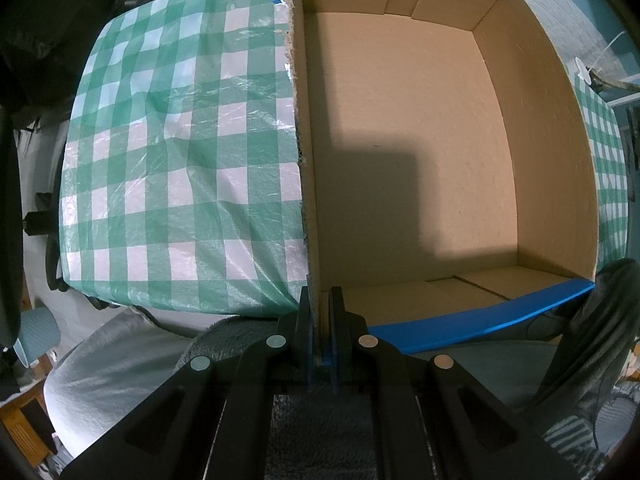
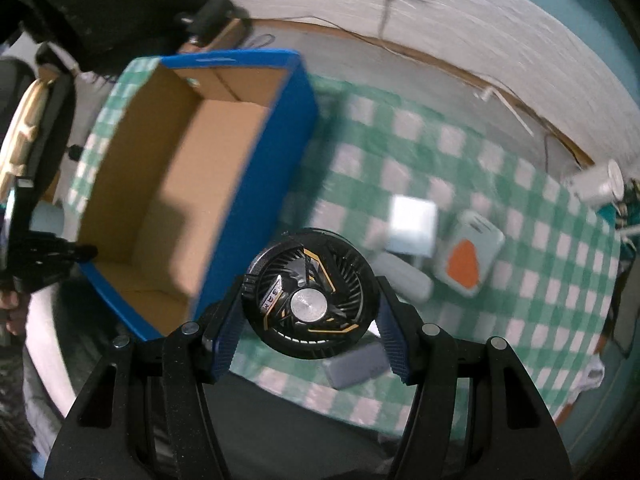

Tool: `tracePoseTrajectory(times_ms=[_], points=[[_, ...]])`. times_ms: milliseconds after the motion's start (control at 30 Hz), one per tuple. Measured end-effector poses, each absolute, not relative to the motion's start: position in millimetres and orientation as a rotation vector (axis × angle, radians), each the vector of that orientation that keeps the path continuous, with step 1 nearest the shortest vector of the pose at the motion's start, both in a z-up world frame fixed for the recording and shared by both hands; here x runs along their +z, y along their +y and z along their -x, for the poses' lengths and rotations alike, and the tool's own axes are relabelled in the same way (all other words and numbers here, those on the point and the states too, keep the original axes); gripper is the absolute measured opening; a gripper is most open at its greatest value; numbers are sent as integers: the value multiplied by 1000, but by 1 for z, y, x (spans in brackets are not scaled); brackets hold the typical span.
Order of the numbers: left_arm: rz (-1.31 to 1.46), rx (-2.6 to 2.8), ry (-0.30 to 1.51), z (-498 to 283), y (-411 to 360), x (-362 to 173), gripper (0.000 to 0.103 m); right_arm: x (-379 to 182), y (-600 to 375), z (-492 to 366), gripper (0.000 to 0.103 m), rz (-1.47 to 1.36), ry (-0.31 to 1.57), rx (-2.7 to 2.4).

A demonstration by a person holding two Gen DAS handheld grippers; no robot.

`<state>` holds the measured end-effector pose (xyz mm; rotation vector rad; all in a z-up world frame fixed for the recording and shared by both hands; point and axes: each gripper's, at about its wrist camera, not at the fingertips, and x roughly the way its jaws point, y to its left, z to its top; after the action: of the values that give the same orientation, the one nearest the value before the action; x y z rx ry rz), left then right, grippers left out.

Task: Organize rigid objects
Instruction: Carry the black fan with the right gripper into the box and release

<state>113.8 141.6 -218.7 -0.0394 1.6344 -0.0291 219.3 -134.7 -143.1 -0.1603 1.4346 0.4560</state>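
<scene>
A cardboard box (image 1: 420, 152), blue outside and brown inside, stands on the green-checked tablecloth (image 1: 180, 160) with nothing in it. My left gripper (image 1: 320, 304) points straight down and is shut on the box's side wall near a corner. In the right wrist view a round black fan (image 2: 310, 294) with gold trim and a silver hub hangs above the table, and my right gripper (image 2: 310, 304) is shut on its rim with both blue pads (image 2: 226, 340). The same box (image 2: 180, 184) lies to the left of the fan, and the left gripper (image 2: 44, 258) shows at its near left corner.
On the cloth right of the fan lie a white square block (image 2: 412, 224), a grey case with an orange patch (image 2: 468, 256), a pale oblong piece (image 2: 406, 278) and a grey slab (image 2: 356, 364). A silver cylinder (image 2: 596, 184) lies at the far right edge.
</scene>
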Motion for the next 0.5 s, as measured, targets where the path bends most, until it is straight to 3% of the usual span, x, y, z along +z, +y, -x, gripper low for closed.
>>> tracePoseTrajectory(times_ms=[500], points=[[30, -34, 1635, -112, 140, -217, 6, -160, -28, -222, 62, 253, 1465, 609]])
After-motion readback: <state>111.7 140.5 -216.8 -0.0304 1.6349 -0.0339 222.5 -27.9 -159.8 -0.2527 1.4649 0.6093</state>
